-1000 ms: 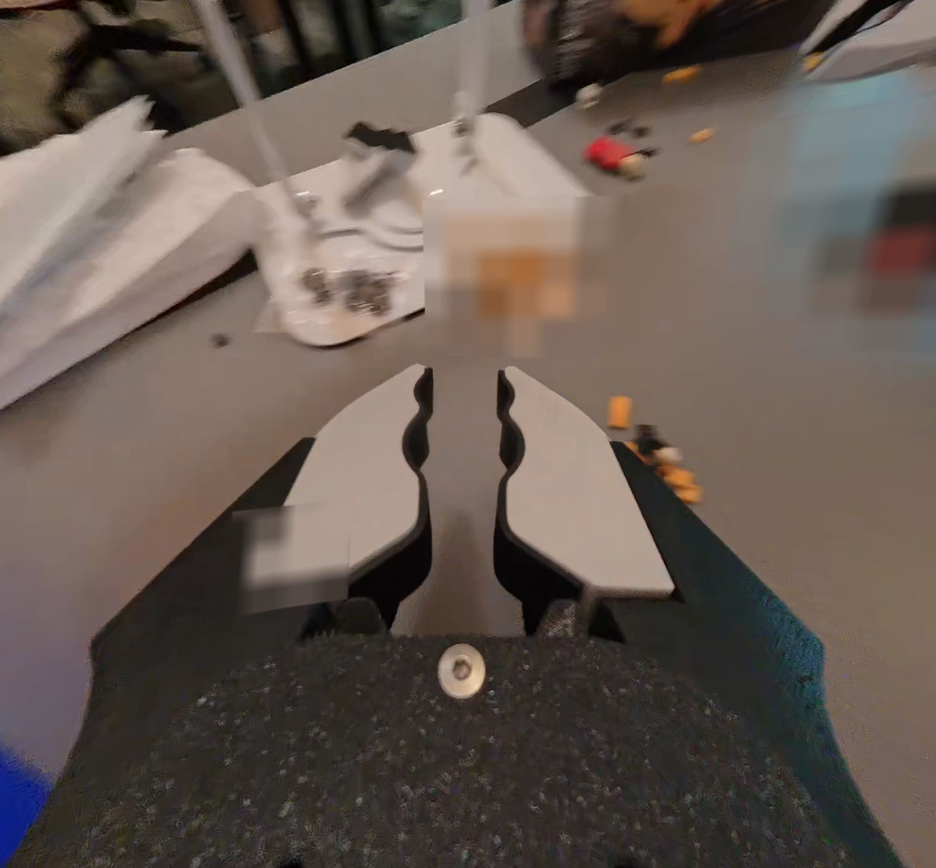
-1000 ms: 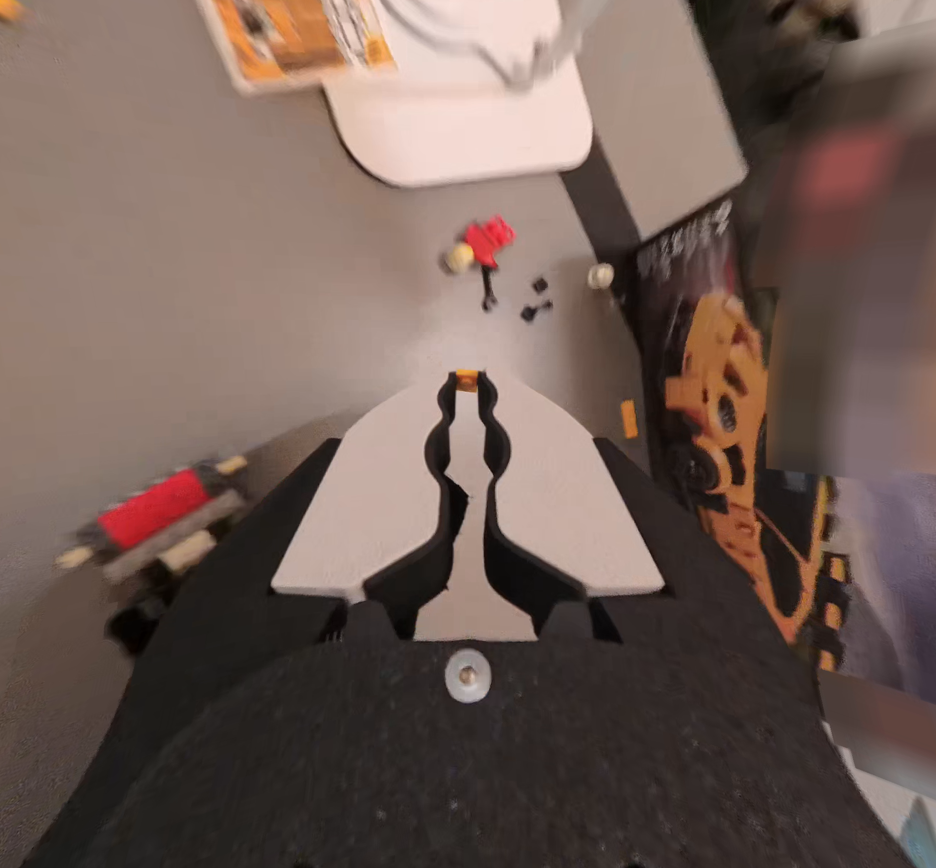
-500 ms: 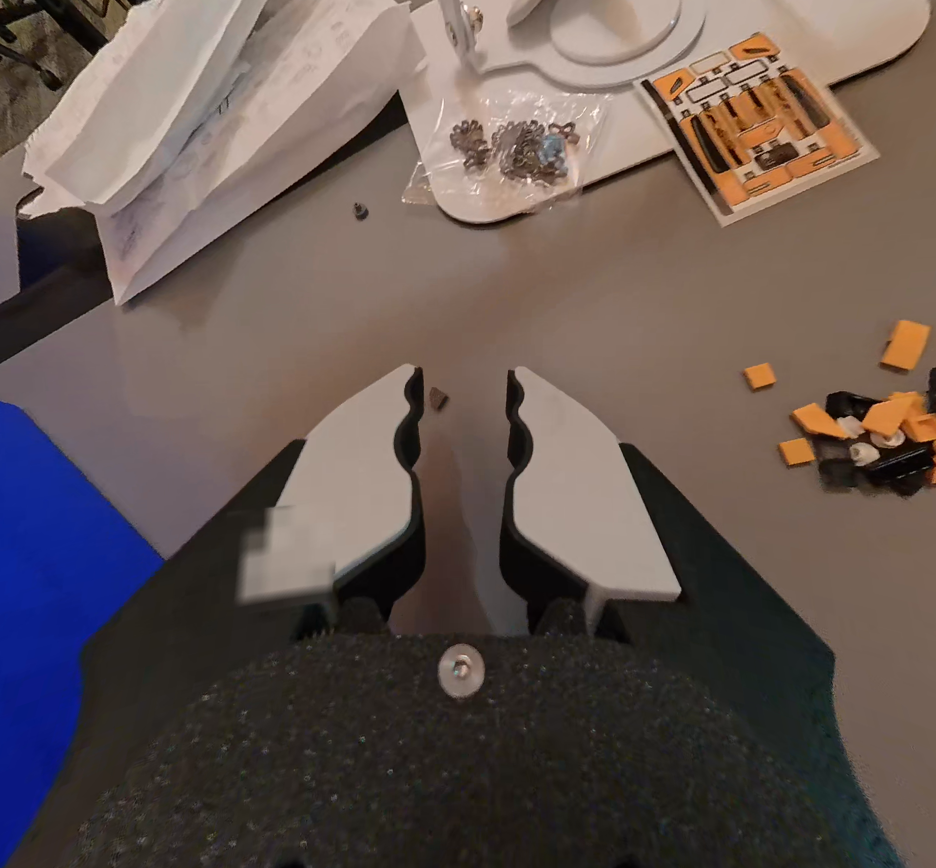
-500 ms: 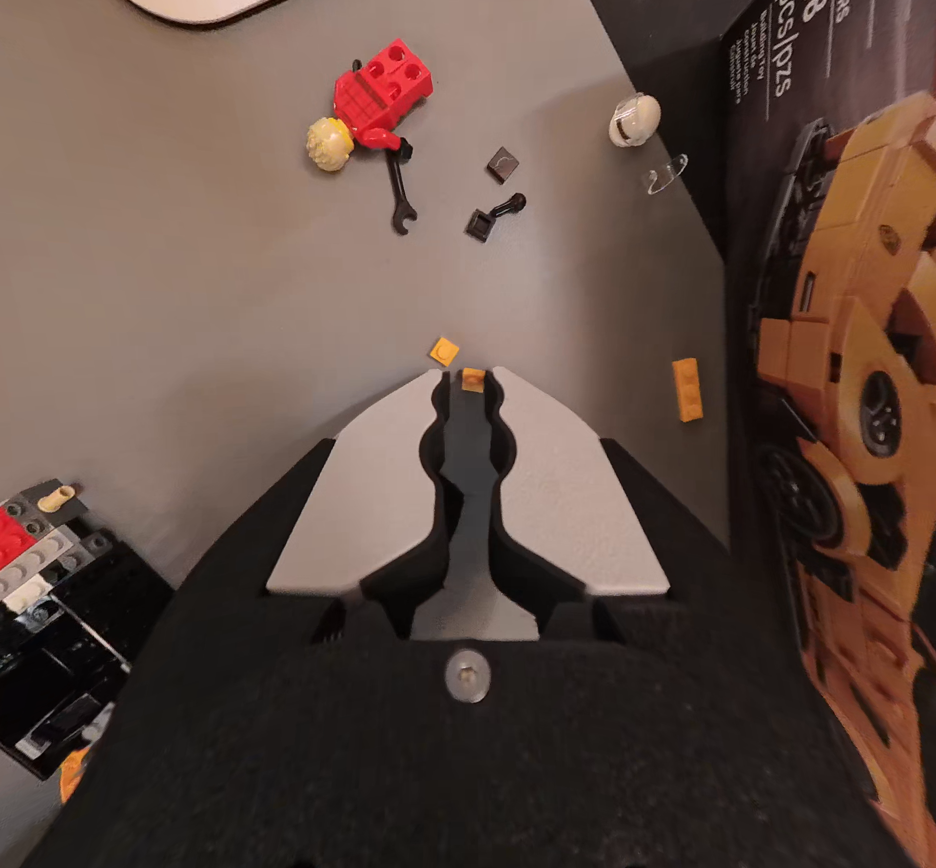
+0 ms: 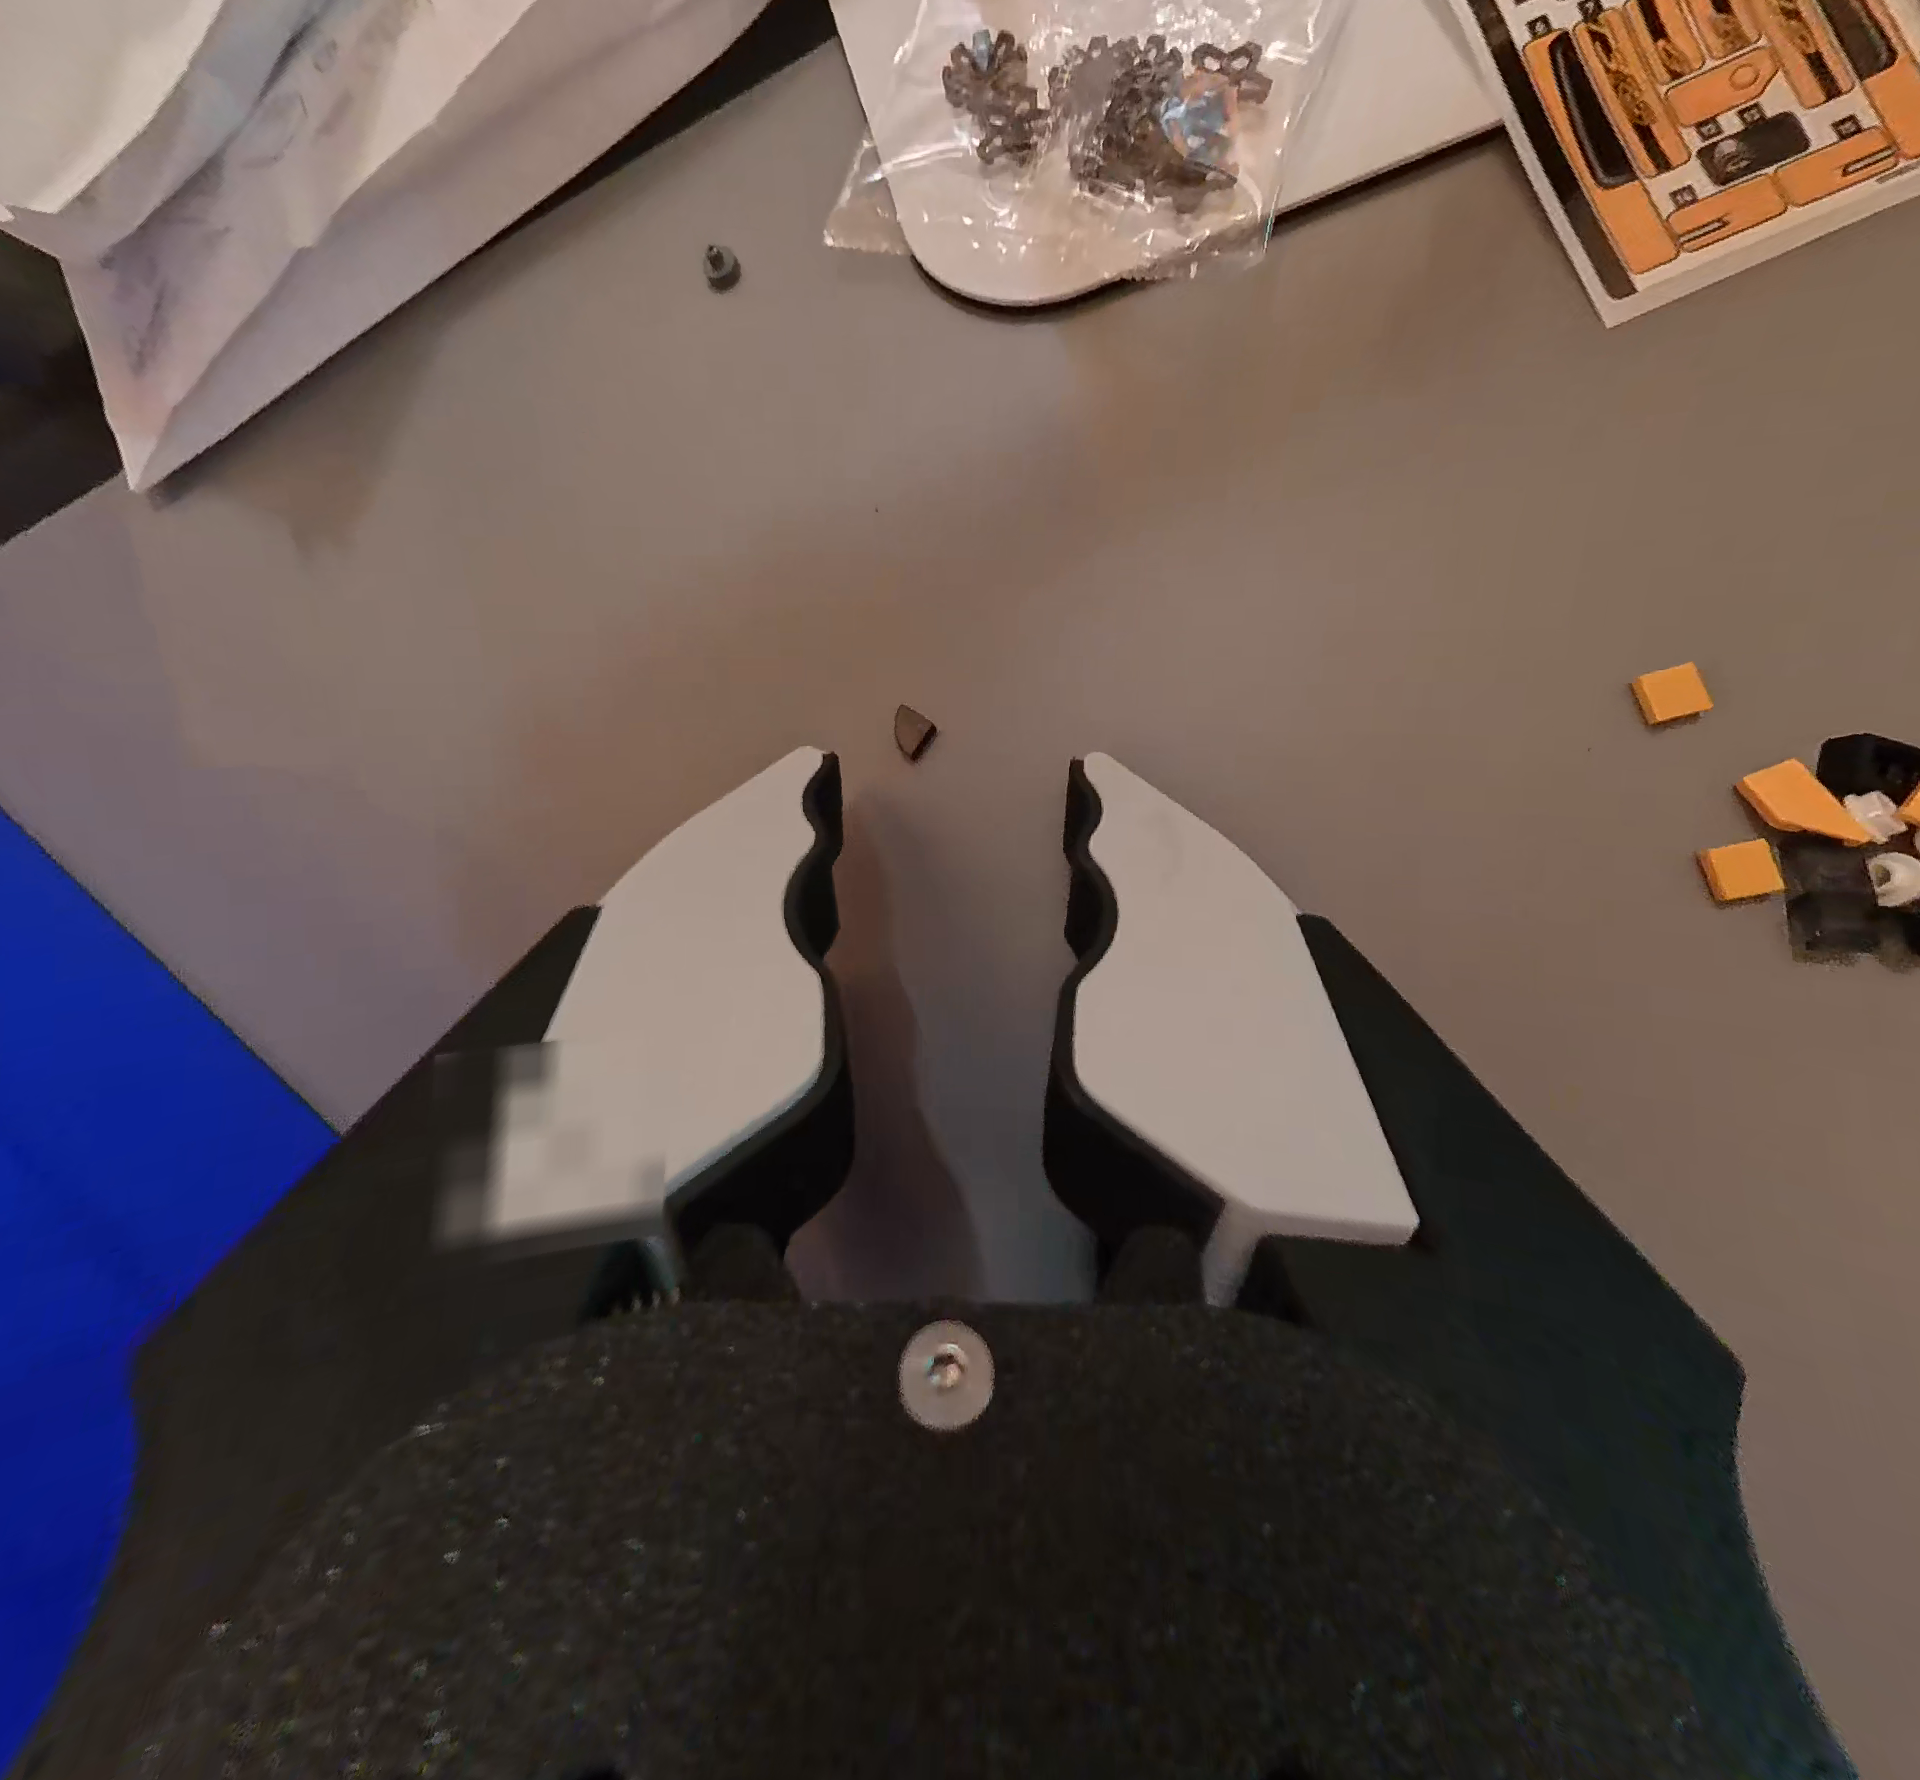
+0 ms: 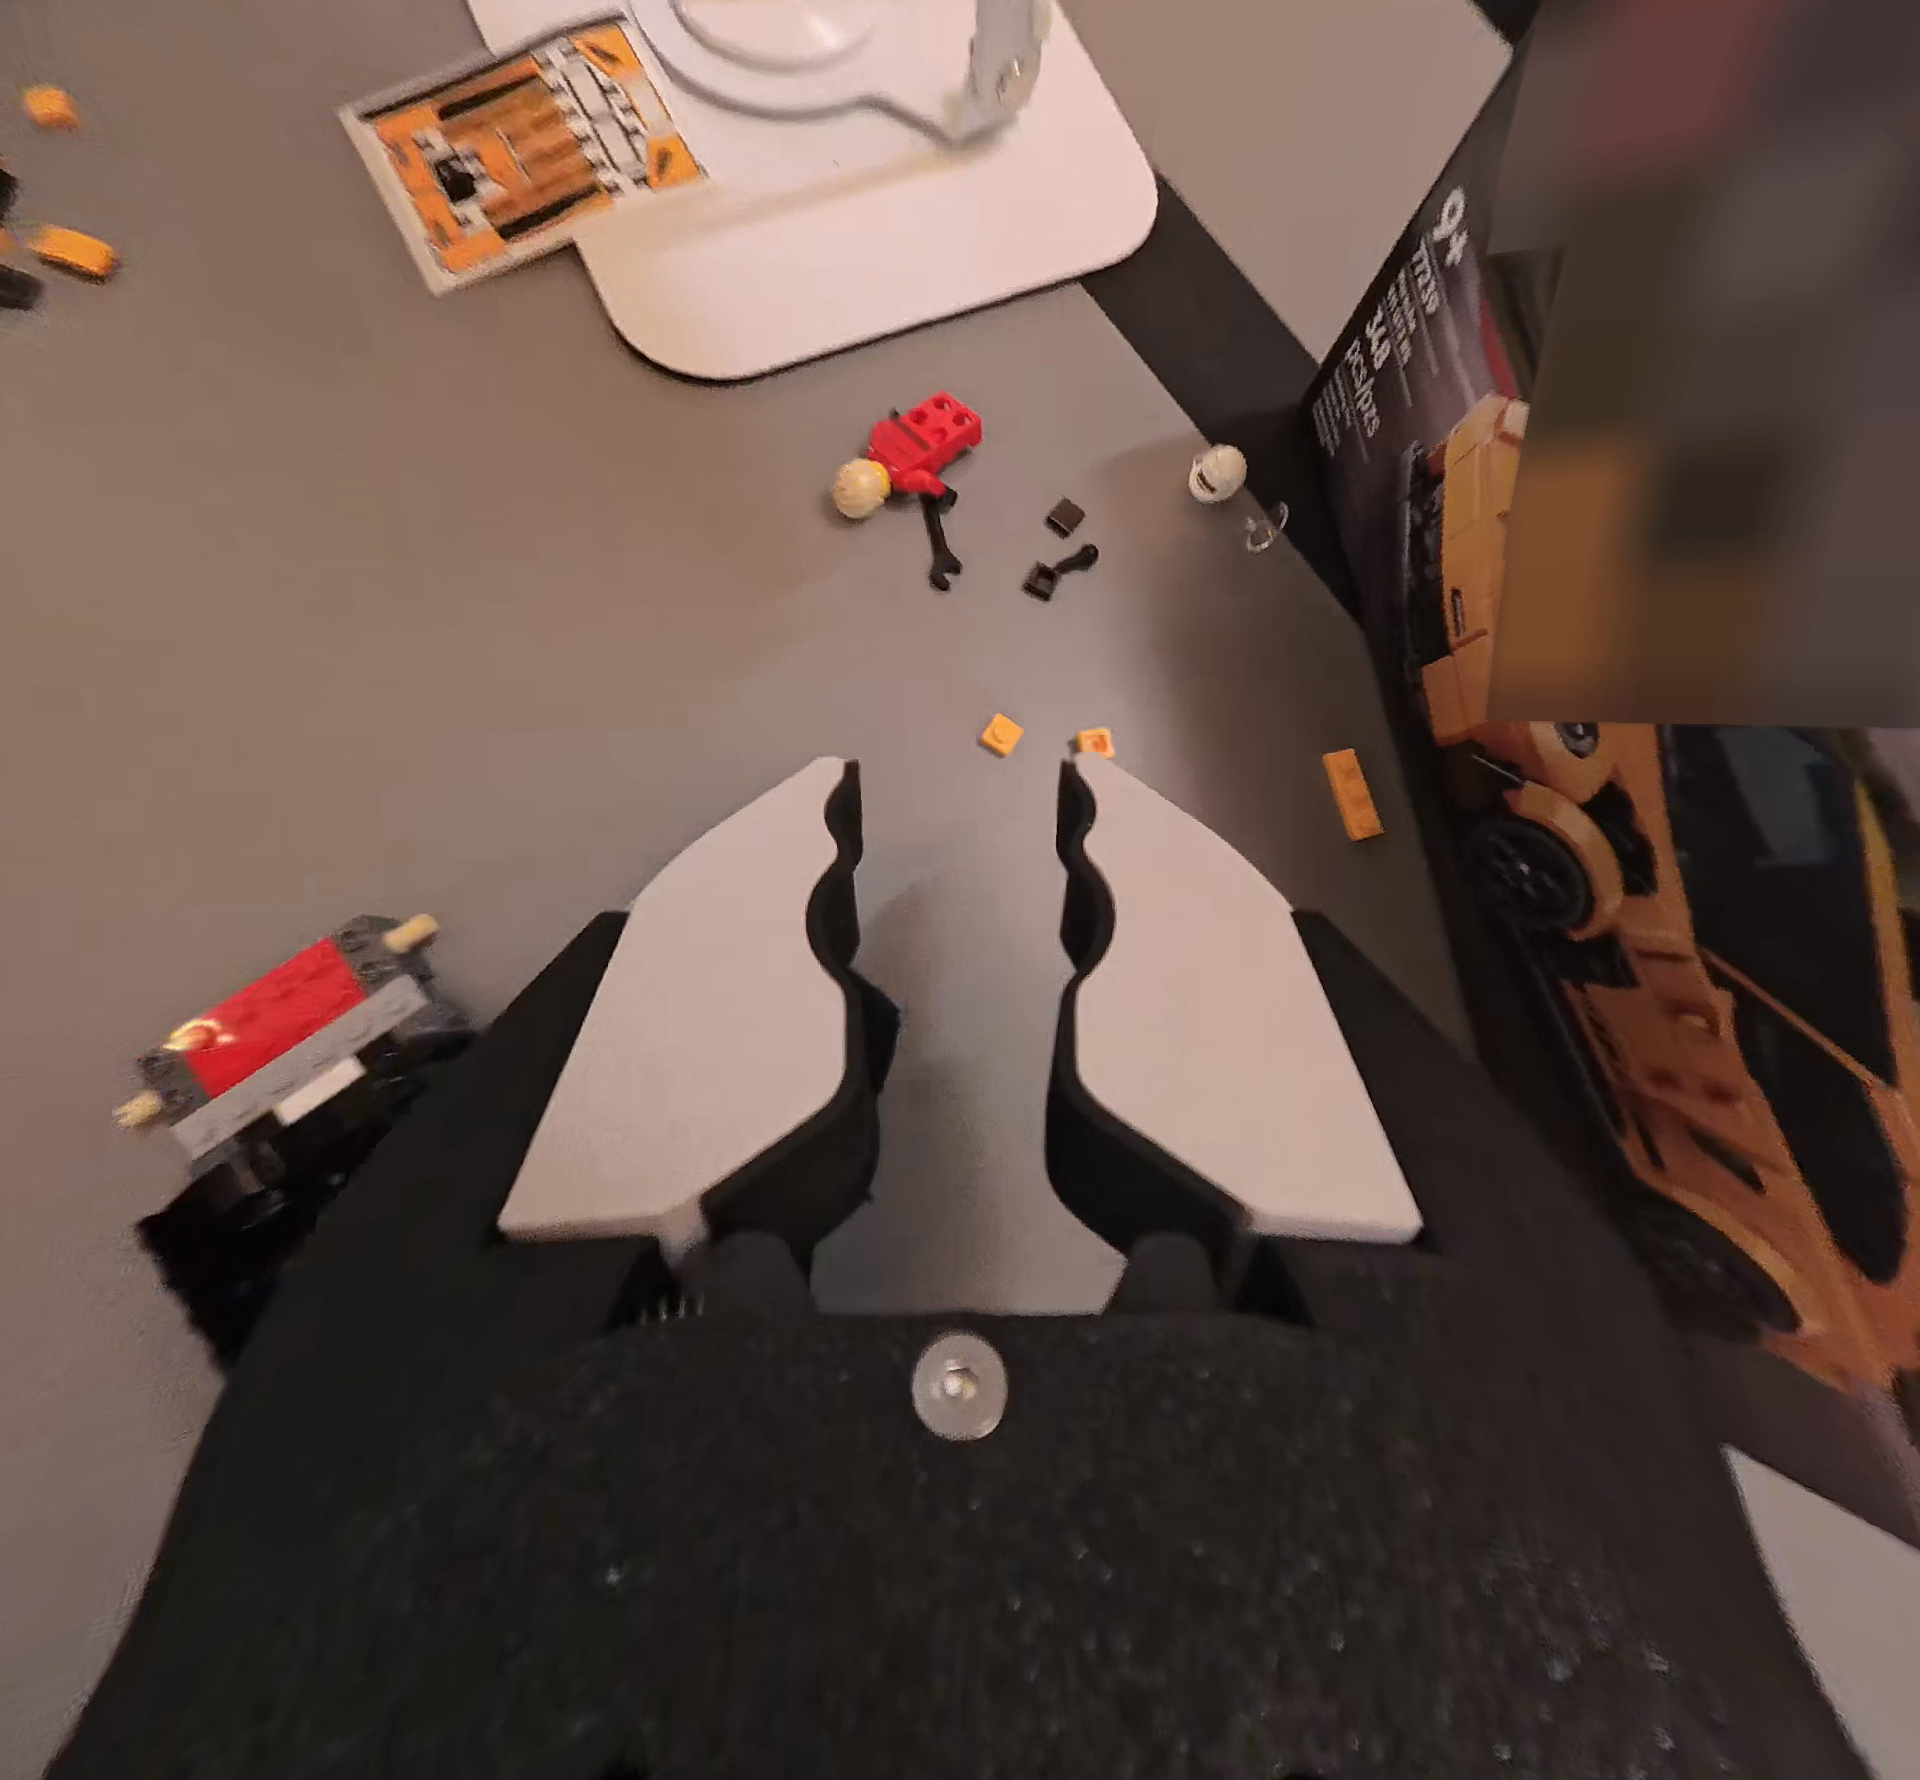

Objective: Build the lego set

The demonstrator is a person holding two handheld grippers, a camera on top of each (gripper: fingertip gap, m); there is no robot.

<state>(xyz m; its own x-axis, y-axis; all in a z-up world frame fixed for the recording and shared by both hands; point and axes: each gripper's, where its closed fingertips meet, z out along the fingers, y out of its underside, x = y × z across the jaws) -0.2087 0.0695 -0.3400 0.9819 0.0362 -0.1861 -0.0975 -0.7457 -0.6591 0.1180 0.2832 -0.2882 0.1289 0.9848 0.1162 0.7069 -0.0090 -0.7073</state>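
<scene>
Both claws gape, empty: left claw w/ tiny dark piece just beyond tips; right claw near orange tile. Clear bag far, holding dark lego bits.

Left tongs and right tongs both spread wide, empty, tilted down.

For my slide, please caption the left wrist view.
Open left tongs above a small dark piece on the grey table.
</scene>
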